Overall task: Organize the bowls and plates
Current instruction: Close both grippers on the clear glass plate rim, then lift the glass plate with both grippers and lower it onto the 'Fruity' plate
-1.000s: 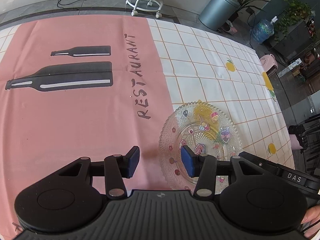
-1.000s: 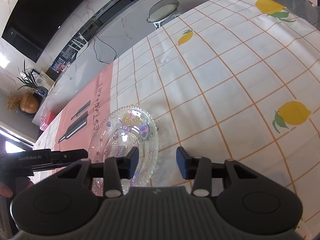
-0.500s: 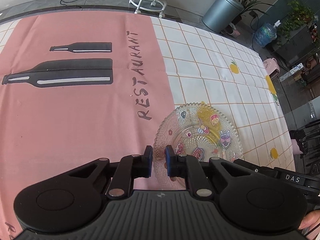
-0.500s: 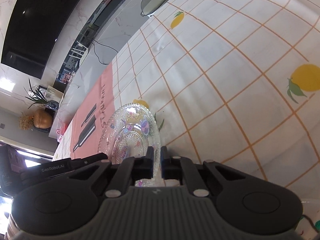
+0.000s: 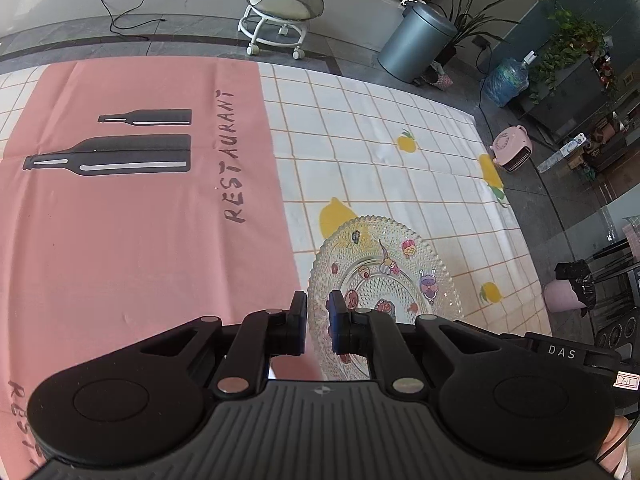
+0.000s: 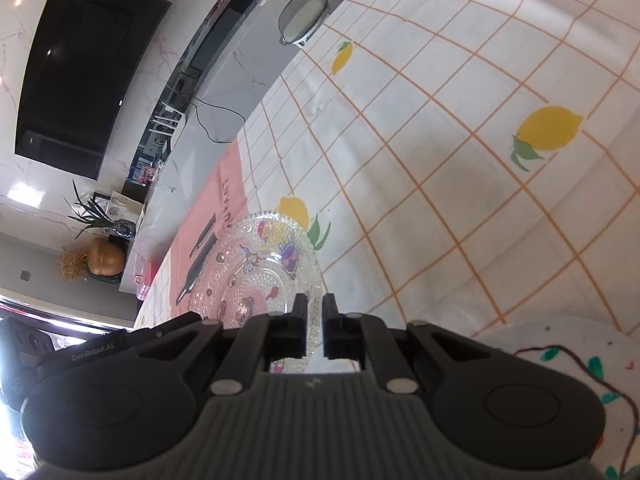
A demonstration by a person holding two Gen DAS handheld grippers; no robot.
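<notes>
A clear glass plate (image 5: pixel 384 276) with a beaded rim and cartoon stickers hangs tilted just above the tablecloth, held from two sides. My left gripper (image 5: pixel 317 312) grips its left rim; the jaws are still closing, with the glass edge pressed between the blue pads. In the right wrist view the same glass plate (image 6: pixel 256 264) shows, and my right gripper (image 6: pixel 314 308) is shut on its near right rim. Each gripper's black body shows at the edge of the other's view.
The table carries a pink "RESTAURANT" cloth (image 5: pixel 140 240) on the left and a white checked lemon cloth (image 5: pixel 380 132) on the right. A white plate with painted marks (image 6: pixel 560 360) lies by the right gripper. A stool (image 5: pixel 280 20) and a bin (image 5: pixel 416 44) stand beyond the far edge.
Both grippers went from open to shut on the plate's rim. The plate has since risen off the cloth and shifted a little toward the lemon-print side.
</notes>
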